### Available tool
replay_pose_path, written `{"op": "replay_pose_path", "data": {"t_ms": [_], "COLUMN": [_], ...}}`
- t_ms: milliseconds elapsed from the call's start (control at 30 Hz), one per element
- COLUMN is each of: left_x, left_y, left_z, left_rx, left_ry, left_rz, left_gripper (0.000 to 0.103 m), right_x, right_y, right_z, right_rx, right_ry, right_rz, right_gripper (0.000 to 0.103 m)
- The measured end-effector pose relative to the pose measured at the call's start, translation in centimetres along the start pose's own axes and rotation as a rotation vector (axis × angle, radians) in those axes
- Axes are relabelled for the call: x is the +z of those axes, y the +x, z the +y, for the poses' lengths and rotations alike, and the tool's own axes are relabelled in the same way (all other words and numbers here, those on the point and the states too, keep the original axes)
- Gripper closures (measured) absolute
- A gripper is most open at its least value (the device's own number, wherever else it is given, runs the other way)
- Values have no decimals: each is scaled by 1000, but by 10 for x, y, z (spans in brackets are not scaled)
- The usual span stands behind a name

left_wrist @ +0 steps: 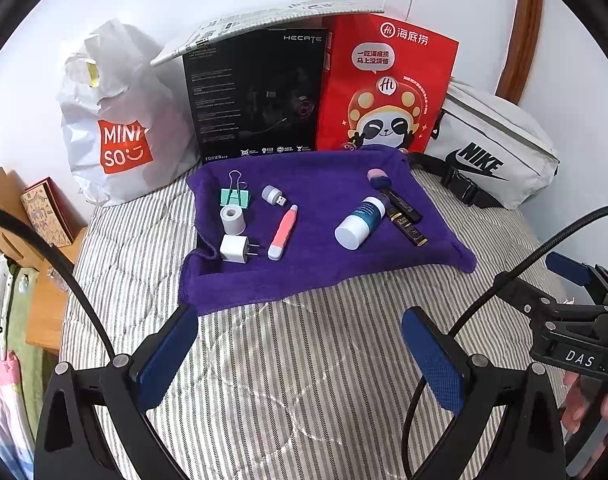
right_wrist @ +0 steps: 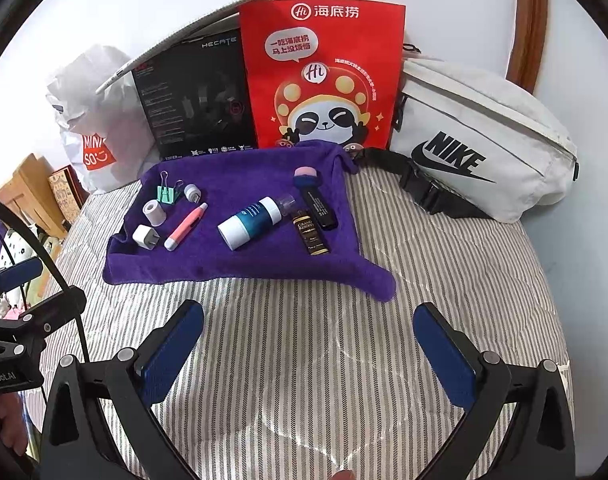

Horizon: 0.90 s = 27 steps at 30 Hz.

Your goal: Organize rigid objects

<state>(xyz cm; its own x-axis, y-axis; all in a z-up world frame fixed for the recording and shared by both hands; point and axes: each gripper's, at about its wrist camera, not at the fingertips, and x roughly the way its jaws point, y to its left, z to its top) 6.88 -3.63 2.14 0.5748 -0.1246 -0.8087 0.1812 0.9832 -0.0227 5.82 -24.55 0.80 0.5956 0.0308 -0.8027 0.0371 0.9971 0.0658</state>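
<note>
A purple towel (left_wrist: 315, 272) (right_wrist: 264, 264) lies on a striped bed. On its left part sit a green binder clip (left_wrist: 234, 197) (right_wrist: 167, 193), a grey tape roll (left_wrist: 233, 219) (right_wrist: 154, 213), a white charger plug (left_wrist: 236, 249) (right_wrist: 145, 237), a small USB light (left_wrist: 272, 195) (right_wrist: 192, 192) and a pink pen-shaped tool (left_wrist: 283, 232) (right_wrist: 186, 226). To the right lie a white and teal bottle (left_wrist: 359, 222) (right_wrist: 251, 222), a dark gold-lettered tube (left_wrist: 407, 226) (right_wrist: 311, 232) and a black stick with a pink tip (left_wrist: 383, 184) (right_wrist: 315, 200). My left gripper (left_wrist: 300, 340) and right gripper (right_wrist: 308, 336) hang open above the bedding, short of the towel, holding nothing.
Against the wall stand a white Miniso bag (left_wrist: 116, 128), a black Hecate box (left_wrist: 260, 92) and a red panda paper bag (left_wrist: 383, 88) (right_wrist: 323, 76). A white Nike waist bag (left_wrist: 491, 148) (right_wrist: 475, 136) lies at right. A wooden bedside stand (left_wrist: 36, 240) is at left.
</note>
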Motion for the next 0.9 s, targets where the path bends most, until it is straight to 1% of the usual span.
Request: {"op": "replay_pose_path", "data": {"t_ms": [500, 900], "left_x": [0, -1], "left_y": [-1, -1], "left_z": [3, 4], "left_rx": [4, 7], "left_ry": [-9, -13], "left_rz": [0, 6], "left_gripper": [0, 0], "right_x": [1, 0], "right_y": [1, 1], "right_z": [1, 5], "right_rx": [-7, 5], "right_ry": [-10, -19], "right_rz": [9, 12], "right_gripper": [0, 0]}}
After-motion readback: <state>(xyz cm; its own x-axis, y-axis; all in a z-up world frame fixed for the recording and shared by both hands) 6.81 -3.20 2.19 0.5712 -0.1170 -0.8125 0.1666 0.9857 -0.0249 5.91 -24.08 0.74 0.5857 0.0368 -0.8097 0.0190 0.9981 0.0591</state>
